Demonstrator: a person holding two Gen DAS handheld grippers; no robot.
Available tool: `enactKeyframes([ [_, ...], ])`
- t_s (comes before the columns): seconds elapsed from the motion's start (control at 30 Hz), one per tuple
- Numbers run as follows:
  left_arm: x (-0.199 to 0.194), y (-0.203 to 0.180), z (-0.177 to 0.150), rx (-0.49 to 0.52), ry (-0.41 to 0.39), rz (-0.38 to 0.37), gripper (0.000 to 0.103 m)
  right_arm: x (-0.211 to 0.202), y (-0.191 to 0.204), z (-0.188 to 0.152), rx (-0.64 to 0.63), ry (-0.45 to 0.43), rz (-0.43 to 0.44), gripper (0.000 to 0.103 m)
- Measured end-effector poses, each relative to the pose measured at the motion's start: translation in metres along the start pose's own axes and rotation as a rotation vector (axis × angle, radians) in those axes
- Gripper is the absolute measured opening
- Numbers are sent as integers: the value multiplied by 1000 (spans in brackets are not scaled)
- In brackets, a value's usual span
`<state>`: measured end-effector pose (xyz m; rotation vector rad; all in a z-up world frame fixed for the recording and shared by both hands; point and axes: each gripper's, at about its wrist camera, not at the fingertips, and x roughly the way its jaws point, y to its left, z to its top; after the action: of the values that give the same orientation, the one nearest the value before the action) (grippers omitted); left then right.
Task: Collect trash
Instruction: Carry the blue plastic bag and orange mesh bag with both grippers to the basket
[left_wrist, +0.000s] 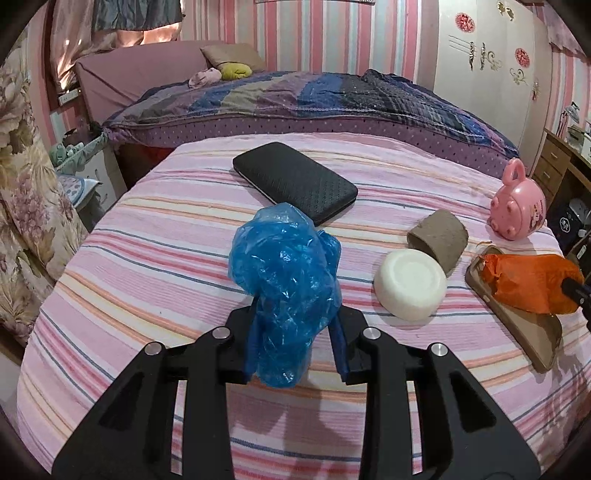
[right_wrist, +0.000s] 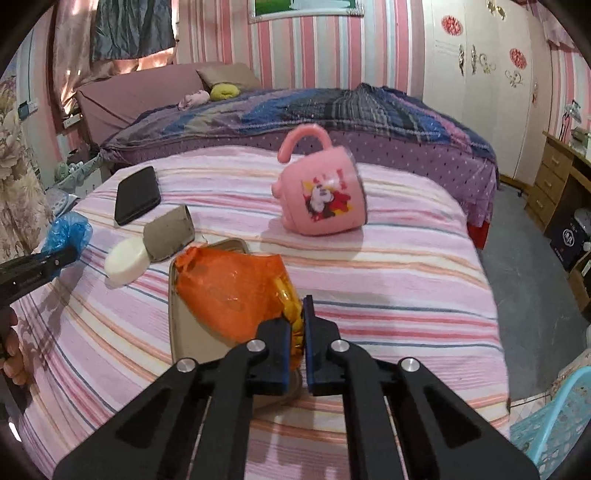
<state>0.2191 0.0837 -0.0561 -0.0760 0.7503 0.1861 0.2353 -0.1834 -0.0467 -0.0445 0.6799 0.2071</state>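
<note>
My left gripper is shut on a crumpled blue plastic bag and holds it above the pink striped table cover. The bag also shows at the left in the right wrist view. My right gripper is shut on an orange wrapper that hangs over a tan phone case. The wrapper and the case also show at the right in the left wrist view.
On the table lie a black wallet, a white round soap, a cardboard roll and a tipped pink mug. A bed stands behind. A blue basket sits at the lower right, drawers at the far right.
</note>
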Motion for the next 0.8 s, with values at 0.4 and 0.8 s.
enactKeyframes([
  [0.4, -36, -11, -1, 12, -42, -28, 30, -32, -22, 3, 24, -49, -2, 6],
  [0.8, -74, -34, -5, 51, -90, -57, 30, -74, -50, -7, 66, -84, -4, 6],
])
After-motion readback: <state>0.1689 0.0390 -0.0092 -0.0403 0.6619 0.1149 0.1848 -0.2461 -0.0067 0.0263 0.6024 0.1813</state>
